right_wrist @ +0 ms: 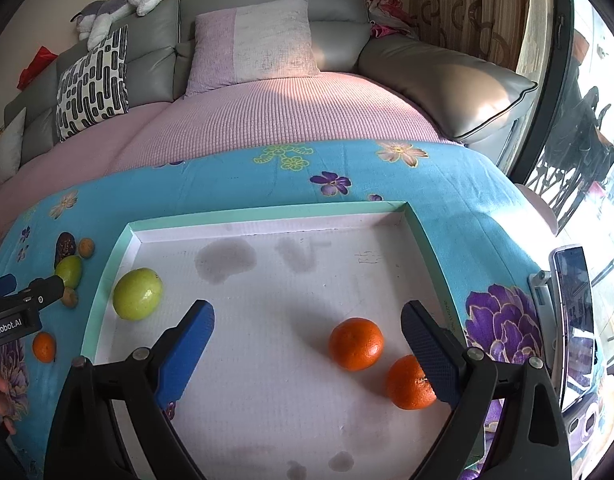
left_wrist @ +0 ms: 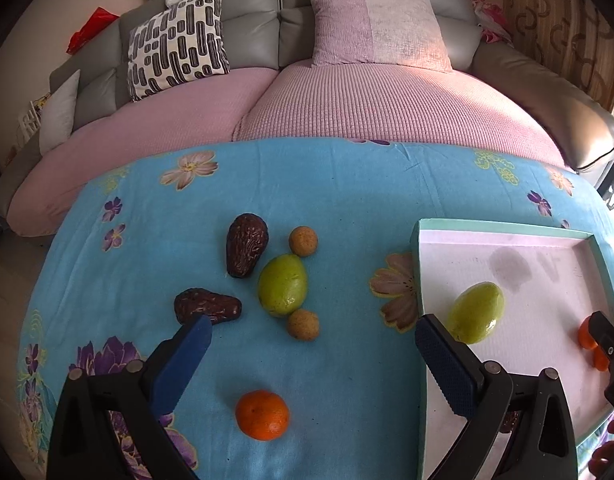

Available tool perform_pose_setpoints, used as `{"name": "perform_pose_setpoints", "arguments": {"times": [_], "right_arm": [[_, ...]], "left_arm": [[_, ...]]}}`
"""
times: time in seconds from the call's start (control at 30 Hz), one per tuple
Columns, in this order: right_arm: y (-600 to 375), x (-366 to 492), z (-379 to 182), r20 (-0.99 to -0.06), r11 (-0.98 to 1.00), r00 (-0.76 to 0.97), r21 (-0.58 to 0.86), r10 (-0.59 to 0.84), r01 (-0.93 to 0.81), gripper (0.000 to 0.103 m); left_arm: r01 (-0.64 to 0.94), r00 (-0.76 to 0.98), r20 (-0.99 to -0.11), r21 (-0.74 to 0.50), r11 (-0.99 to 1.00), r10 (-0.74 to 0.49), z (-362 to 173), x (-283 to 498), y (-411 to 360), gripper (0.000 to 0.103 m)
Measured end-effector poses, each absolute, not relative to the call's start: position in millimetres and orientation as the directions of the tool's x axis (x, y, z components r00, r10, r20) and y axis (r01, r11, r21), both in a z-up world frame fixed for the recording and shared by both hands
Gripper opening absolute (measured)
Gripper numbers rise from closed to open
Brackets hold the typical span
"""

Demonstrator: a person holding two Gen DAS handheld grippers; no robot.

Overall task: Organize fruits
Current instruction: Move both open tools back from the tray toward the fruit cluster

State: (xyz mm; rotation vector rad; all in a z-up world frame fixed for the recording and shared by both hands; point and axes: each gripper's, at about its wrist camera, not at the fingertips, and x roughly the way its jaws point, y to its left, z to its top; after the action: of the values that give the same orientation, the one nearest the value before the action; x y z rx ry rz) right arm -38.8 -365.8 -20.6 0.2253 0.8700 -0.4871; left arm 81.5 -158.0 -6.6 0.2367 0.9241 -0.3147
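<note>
Left gripper (left_wrist: 311, 354): hovering low over the blue floral cloth (left_wrist: 347, 184), blue fingers (left_wrist: 183, 364) spread wide, gripping nothing.
Between its fingers: a loose orange (left_wrist: 262, 415) near the base, a small brown fruit (left_wrist: 303, 324) further out.
Left finger tip: right at the edge of a dark wrinkled fruit (left_wrist: 207, 306); contact can't be told.
Ahead on the cloth: a green fruit (left_wrist: 283, 285), a second dark fruit (left_wrist: 246, 245), another brown ball (left_wrist: 303, 241), all bunched close.
Right gripper (right_wrist: 307, 340): poised inside the tray (right_wrist: 267, 210), claw wide open, empty.
Oranges in tray: one orange (right_wrist: 355, 344) between the fingers, a second (right_wrist: 407, 384) tucked against the right finger.
Green fruit in tray (right_wrist: 137, 294): near the left wall (right_wrist: 107, 280).
Room to move: the tray's far half lies bare; its raised mint rim runs between the two grippers.
</note>
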Motion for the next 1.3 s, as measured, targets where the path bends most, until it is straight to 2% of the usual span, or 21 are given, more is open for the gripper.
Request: {"name": "perform_pose_setpoints", "arguments": {"times": [0.4,0.63,0.97,1.3], "right_arm": [[-321.9,-21.6,-13.6,-0.739,0.930,0.610,-0.061,-0.286,0.362,0.095],[-290.9,-7.0,-18.2,-0.769,0.956,0.594,-0.077,-0.238,0.285,0.095],[-249.3,5.8,-16.7,-0.756,0.978,0.633,-0.049,-0.168,0.200,0.095],[-222.6,15.8,-16.9,-0.752,0.985,0.649,-0.001,-0.114,0.172,0.095]], "left_arm": [[0.311,0.566,-0.812,0.049,0.949,-0.144,-7.1,89.2,-102.6,0.103],[0.253,0.589,-0.799,0.041,0.967,-0.120,-3.5,92.2,-63.5,0.103],[0.200,0.636,-0.764,0.035,0.979,-0.103,13.8,100.0,-19.8,0.103],[0.219,0.641,-0.753,-0.009,0.976,-0.151,25.9,100.0,2.0,0.103]]}}
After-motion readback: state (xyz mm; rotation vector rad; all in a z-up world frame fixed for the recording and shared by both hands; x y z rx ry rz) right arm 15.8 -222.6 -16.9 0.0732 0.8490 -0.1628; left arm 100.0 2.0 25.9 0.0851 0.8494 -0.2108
